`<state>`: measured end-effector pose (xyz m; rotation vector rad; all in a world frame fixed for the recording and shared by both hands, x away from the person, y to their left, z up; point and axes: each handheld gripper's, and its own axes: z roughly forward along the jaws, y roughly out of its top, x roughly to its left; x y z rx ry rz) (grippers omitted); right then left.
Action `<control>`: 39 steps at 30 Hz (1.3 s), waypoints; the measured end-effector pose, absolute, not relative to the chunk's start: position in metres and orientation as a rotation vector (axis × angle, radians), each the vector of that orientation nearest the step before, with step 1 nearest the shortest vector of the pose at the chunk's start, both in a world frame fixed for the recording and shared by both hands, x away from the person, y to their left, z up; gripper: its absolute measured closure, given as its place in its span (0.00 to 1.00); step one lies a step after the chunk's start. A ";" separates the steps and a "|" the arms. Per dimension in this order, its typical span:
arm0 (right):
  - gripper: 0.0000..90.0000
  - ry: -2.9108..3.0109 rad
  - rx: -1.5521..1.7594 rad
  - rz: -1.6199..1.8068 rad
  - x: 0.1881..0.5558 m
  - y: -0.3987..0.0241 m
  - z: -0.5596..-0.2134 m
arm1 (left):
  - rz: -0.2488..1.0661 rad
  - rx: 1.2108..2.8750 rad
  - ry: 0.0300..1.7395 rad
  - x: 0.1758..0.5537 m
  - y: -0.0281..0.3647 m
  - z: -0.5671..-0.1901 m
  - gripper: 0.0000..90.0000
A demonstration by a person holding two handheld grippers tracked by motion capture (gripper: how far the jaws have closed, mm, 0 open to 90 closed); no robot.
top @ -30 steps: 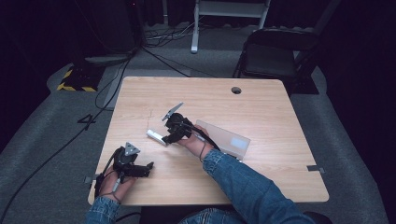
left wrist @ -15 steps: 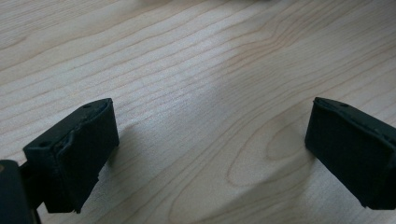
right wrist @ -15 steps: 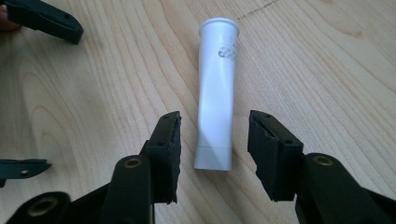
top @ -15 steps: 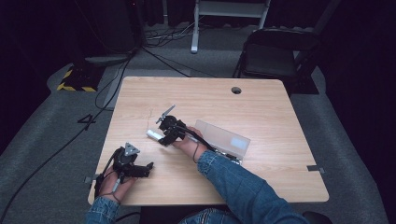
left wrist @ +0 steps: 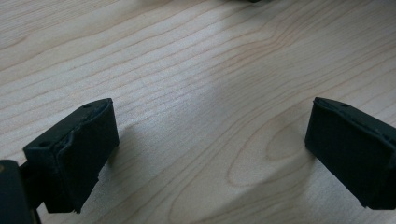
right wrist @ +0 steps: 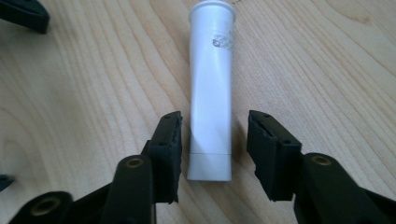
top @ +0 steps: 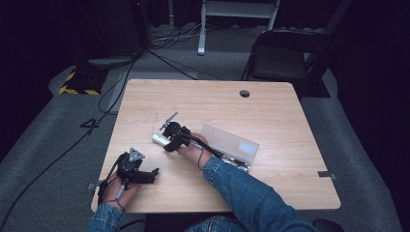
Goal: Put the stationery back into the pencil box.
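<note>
Right now, straddling a white tube (right wrist: 210, 93): right gripper (right wrist: 215, 144) low over the worktop (right wrist: 327, 70), jaws narrowed and just now closing in, tube between them, a sliver of gap showing on each side, pads (right wrist: 170, 140) not yet pressing. Crimped flat end nearest, between the jaws; long axis running straight ahead along the line of the jaws; round cap end farthest out. Square, then, for a pinch across the tube's width near its crimped end, with only the last closing left. Farther off in the high view, left gripper (top: 145, 174) parked near the worktop's front edge, well apart from the tube (top: 158, 139), jaws wide and empty over bare wood. Beyond the right hand, a clear plastic box (top: 232, 144) lying open.
</note>
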<state>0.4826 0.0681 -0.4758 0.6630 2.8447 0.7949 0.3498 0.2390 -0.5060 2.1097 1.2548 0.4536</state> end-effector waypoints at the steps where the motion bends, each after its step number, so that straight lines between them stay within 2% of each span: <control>1: 0.65 2.833 0.671 0.779 0.482 0.069 -0.477 | 0.454 2.114 1.253 0.350 0.239 -0.506 0.03; 9: 0.78 2.842 0.669 0.786 0.484 0.070 -0.476 | 0.454 2.113 1.253 0.350 0.239 -0.506 0.03; 24: 0.79 2.844 0.638 0.790 0.481 0.064 -0.464 | 0.453 2.109 1.256 0.350 0.239 -0.506 0.03; 39: 0.79 2.852 0.553 0.921 0.466 0.036 -0.428 | 0.452 2.114 1.258 0.351 0.239 -0.506 0.03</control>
